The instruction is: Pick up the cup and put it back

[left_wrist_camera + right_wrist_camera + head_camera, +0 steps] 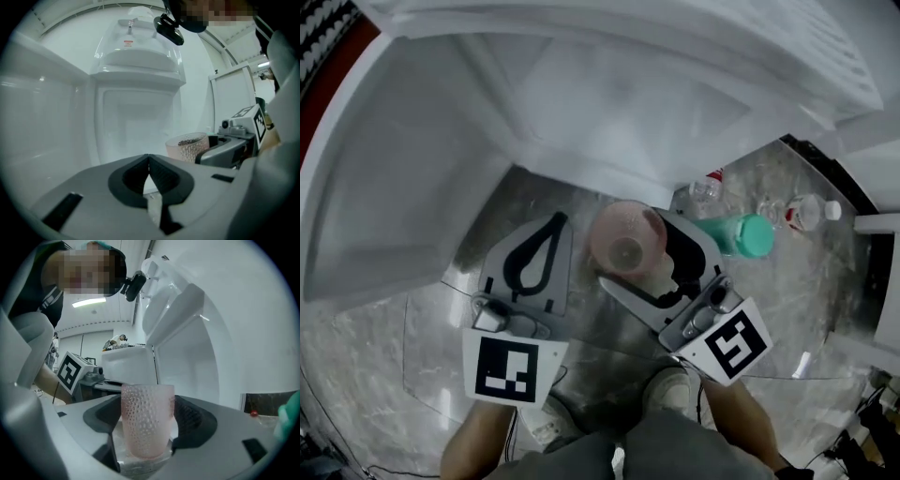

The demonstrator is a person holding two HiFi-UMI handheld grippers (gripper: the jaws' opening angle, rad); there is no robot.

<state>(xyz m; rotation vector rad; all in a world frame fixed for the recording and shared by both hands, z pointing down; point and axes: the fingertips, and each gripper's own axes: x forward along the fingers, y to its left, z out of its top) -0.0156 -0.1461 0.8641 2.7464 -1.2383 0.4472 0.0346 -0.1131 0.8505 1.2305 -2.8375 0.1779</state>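
Observation:
A pink, dimpled glass cup (625, 239) stands upright between the jaws of my right gripper (645, 251), which is shut on it. In the right gripper view the cup (146, 420) fills the gap between the dark pads (190, 418) of the right gripper (147, 411). My left gripper (557, 221) hangs beside it on the left, shut with its tips touching and nothing in them. From the left gripper view, that gripper (149, 160) faces a white cabinet interior (136, 117), and the cup (187, 146) shows at the right.
A white cabinet (609, 103) with an open door (384, 178) lies ahead. On the marble floor to the right lie a teal bottle (741, 234) and two clear plastic bottles (705, 187) (802, 214). The person's shoe (670, 389) is below.

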